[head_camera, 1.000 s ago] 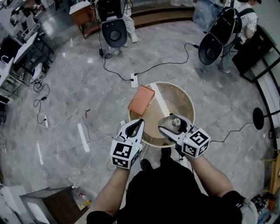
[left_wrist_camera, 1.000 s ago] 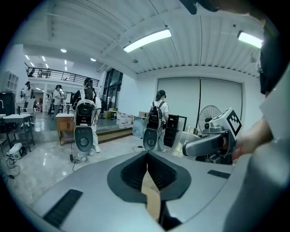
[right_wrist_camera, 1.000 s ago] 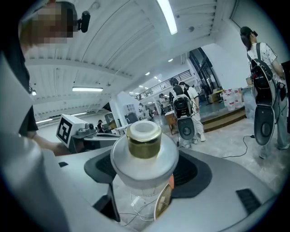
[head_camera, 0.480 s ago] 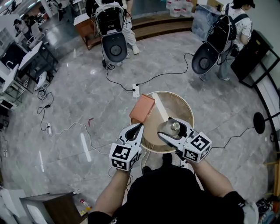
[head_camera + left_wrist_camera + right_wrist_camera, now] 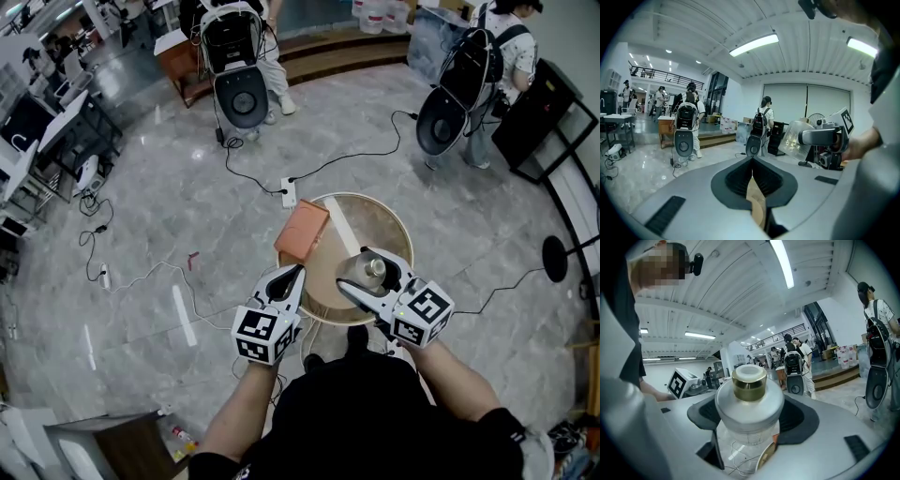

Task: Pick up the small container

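On the left of the head view, the left gripper [image 5: 296,274] hangs by the near left edge of the round table [image 5: 380,221]. Its jaws are pressed together with nothing between them, and the left gripper view shows the same closed, empty tips. Just beyond it, an orange-brown box [image 5: 302,232] lies on the table's left side and sticks out past the rim. Further right, the small container [image 5: 367,273], a clear jar with a gold cap [image 5: 749,382], sits over the near part of the table between the jaws of the right gripper [image 5: 373,277]. In the right gripper view those jaws clasp the jar's wide body from both sides, with the cap pointing up. The left gripper view catches the same jar held up in the air at its right side. Far off at the upper right, a person [image 5: 511,37] stands on the grey floor [image 5: 187,216].
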Available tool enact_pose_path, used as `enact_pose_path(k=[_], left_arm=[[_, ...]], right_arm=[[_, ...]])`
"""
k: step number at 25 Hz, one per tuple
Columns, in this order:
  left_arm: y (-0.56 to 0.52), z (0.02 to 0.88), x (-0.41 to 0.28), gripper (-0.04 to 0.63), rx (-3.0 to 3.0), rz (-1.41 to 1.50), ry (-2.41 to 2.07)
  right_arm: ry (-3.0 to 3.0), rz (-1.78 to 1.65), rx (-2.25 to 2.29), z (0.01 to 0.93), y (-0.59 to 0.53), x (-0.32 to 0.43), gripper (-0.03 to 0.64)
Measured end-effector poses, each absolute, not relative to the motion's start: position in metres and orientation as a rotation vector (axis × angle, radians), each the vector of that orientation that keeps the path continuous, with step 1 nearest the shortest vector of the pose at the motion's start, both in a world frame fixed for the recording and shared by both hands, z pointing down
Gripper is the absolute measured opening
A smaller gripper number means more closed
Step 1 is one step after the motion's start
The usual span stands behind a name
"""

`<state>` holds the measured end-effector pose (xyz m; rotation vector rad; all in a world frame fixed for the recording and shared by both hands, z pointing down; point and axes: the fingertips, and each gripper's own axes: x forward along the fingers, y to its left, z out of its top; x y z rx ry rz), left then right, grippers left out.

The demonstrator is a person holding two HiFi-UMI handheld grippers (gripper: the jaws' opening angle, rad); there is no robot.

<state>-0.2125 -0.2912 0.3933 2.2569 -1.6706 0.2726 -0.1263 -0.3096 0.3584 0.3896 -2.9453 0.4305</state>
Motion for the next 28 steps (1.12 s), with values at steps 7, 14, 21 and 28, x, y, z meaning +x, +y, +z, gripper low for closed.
enact_pose_path(k=[7, 14, 21, 28], left_arm=[[-0.294, 0.394, -0.209, 0.017, 2.251, 0.272, -1.673], [-0.294, 0.39, -0.208, 0.018, 2.254, 0.278, -1.672], [-0.289, 0.396, -0.21, 0.018, 2.252, 0.298, -1.67], [-0.289, 0.399, -0.199, 0.018, 2.25, 0.312, -1.668]], right_arm=[[-2.937, 0.441, 0.401, 0.36, -0.313, -0.121, 0.342], [-2.931, 0.449, 0.403, 0.361, -0.316, -0.119, 0.342], [-2.932, 0.442, 0.434, 0.367, -0.315, -0.117, 0.342], [-2.93, 0.477, 0.482, 0.372, -0.327, -0.098, 0.342]])
